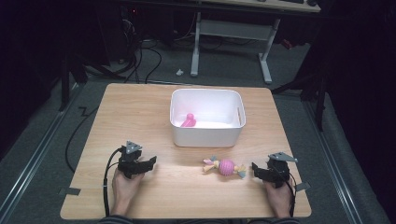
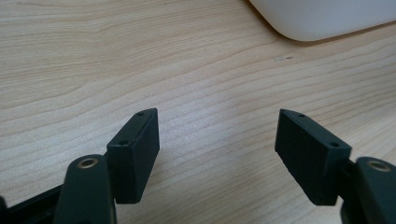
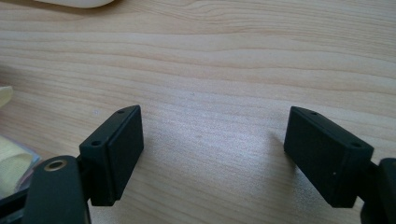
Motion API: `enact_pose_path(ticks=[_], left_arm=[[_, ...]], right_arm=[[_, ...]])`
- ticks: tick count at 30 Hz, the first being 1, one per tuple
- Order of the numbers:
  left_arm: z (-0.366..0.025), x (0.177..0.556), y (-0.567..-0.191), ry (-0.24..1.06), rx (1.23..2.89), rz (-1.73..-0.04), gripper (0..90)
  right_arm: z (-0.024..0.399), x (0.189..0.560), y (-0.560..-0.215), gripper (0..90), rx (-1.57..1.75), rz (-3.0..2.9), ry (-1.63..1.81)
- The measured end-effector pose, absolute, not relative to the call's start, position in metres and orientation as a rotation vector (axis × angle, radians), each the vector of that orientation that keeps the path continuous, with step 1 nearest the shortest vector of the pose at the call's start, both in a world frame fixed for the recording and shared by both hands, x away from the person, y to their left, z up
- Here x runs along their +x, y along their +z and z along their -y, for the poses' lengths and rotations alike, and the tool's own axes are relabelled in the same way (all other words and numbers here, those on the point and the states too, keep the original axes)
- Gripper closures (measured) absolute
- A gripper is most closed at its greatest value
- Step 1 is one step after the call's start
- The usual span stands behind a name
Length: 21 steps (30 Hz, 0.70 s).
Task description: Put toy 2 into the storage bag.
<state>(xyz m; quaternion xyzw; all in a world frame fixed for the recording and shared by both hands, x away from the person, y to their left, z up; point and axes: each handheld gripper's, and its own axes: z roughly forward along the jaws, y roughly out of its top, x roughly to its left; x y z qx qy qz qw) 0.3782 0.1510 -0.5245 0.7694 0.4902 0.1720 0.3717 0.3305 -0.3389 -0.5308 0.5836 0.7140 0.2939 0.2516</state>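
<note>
A white bin [image 1: 207, 135] stands on the far middle of the wooden table [image 1: 140, 112], and a small pink toy [image 1: 188, 121] lies inside it. A pink ball toy with pale tassels [image 1: 224, 166] rests on the table in front of the bin. My left gripper [image 1: 150, 163] sits low at the front left, open, with bare wood between its jaws [image 2: 217, 140]. My right gripper [image 1: 255, 169] rests at the front right, just right of the ball toy, also open over bare wood [image 3: 212, 140]. A pale yellow tassel [image 3: 9, 163] shows at the left edge of the right gripper view.
The bin's rounded corner [image 2: 317, 23] lies ahead and to the right of the left jaws. Beyond the table are a dark floor with cables [image 1: 140, 56] and the white legs of another desk [image 1: 265, 60].
</note>
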Motion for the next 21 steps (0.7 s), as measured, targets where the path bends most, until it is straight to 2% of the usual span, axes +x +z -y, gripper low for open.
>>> enact_pose_path(ticks=[15,21], left_arm=[[-0.151,0.383,-0.532,0.448,1.982,-1.272,30.9],[-0.147,0.38,-0.536,0.527,2.001,-1.254,28.3]], right_arm=[[0.338,0.331,-0.531,19.8,1.566,-1.969,0.805],[0.338,0.332,-0.531,18.5,1.556,-1.983,0.811]])
